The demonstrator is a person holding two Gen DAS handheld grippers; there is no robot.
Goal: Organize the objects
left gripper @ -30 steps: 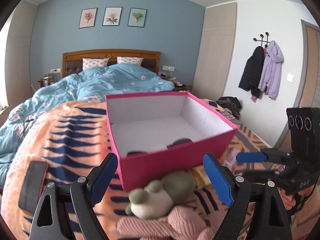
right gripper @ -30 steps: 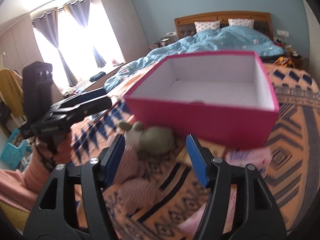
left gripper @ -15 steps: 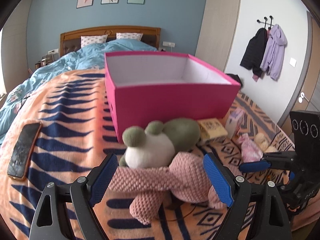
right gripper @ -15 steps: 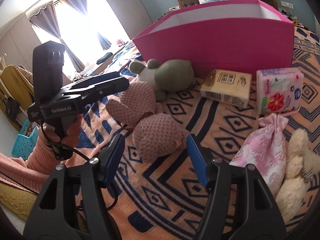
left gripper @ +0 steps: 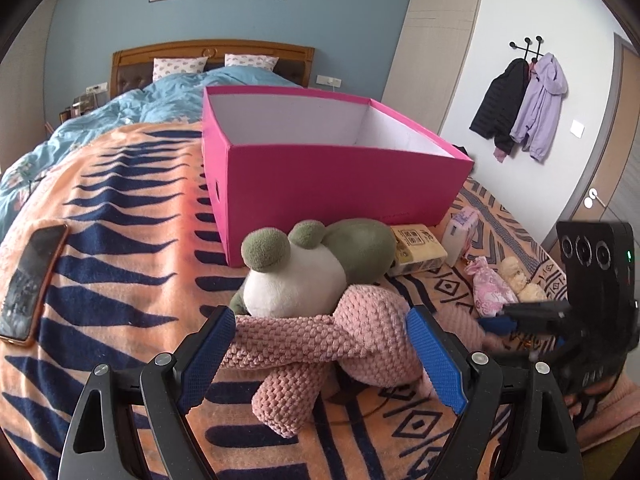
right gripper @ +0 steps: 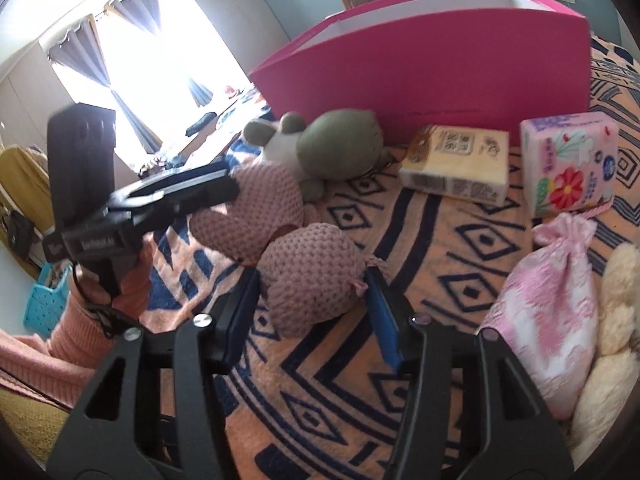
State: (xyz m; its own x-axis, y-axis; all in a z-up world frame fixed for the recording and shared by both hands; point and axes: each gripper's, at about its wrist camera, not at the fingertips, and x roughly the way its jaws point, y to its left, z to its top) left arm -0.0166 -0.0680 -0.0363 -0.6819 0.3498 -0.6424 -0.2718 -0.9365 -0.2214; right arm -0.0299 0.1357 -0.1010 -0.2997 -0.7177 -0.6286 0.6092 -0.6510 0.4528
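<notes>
in the left wrist view a phone (left gripper: 30,280) lies on the orange blanket (left gripper: 120,240) at nine o'clock. at six o'clock the left gripper (left gripper: 320,356) stands wide, its blue pads flanking the pink knitted toy (left gripper: 340,336) without clearly pressing it. the frog plush (left gripper: 304,268) leans on the toy at twelve o'clock, between it and the pink box (left gripper: 340,176). at three o'clock lie a yellow pack (left gripper: 418,246), a tissue pack (left gripper: 460,232), a pink pouch (left gripper: 486,288) and a cream plush (left gripper: 518,276).

in the right wrist view the right gripper (right gripper: 314,312), whose jaws have just been closing, holds the toy's rounded end between its pads, one touching at seven o'clock; whether they grip i cannot tell.
</notes>
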